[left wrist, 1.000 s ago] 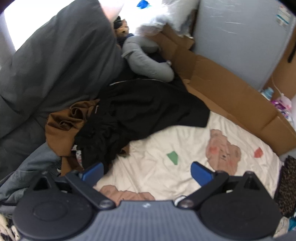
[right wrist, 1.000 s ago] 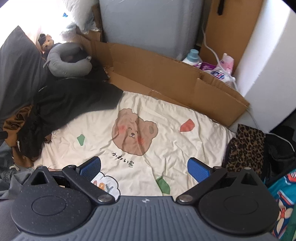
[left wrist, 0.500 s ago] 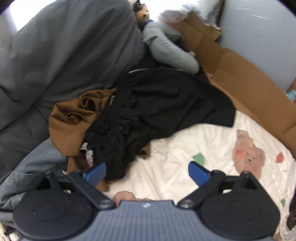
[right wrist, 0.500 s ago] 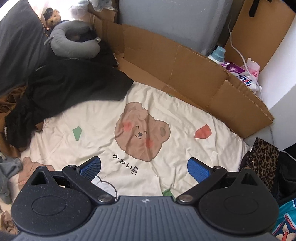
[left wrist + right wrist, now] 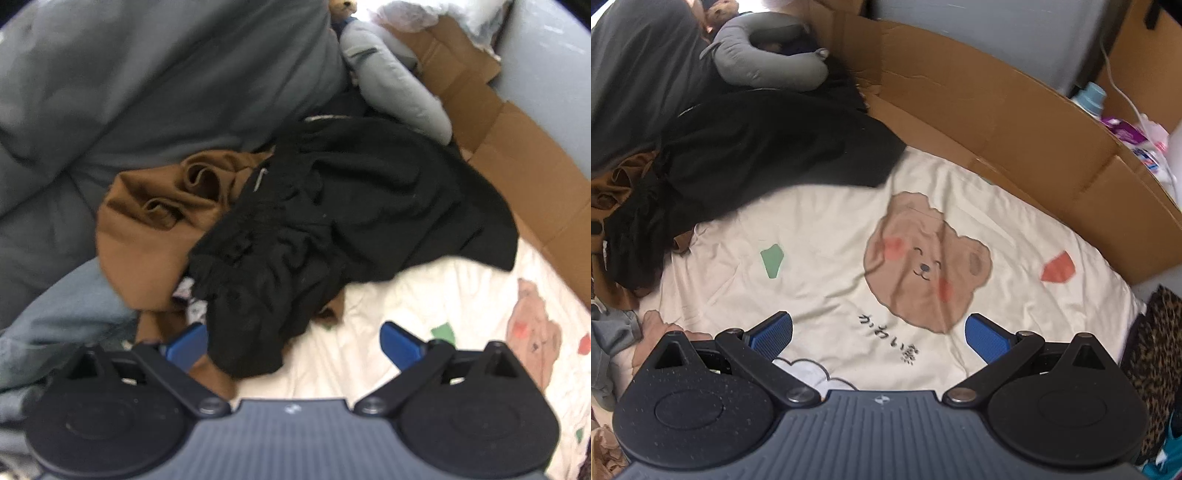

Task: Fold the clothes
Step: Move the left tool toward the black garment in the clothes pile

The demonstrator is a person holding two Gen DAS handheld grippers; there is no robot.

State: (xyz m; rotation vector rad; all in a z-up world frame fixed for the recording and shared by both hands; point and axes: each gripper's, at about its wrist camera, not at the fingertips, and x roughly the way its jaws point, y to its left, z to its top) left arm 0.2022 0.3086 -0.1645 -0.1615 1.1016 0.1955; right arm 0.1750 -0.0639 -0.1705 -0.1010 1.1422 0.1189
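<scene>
A crumpled black garment [image 5: 332, 236] lies in a heap on a cream bear-print sheet [image 5: 461, 295], partly over a brown garment [image 5: 155, 229]. My left gripper [image 5: 291, 341] is open, its blue pads on either side of the black garment's near edge, with nothing gripped. In the right wrist view the black garment [image 5: 757, 155] lies at the upper left on the sheet [image 5: 831, 236]. My right gripper [image 5: 879, 338] is open and empty above the printed bear [image 5: 927, 258].
A dark grey duvet [image 5: 147, 81] and a grey neck pillow [image 5: 399, 88] lie behind the heap. A cardboard wall [image 5: 1015, 110] lines the far side. Grey-blue clothes [image 5: 66, 321] lie left. A leopard-print cloth [image 5: 1156, 354] and bottles [image 5: 1089, 96] are at the right.
My left gripper has moved left and forward to the black garment, which now fills its view. My right gripper has moved forward over the sheet. Both stayed open.
</scene>
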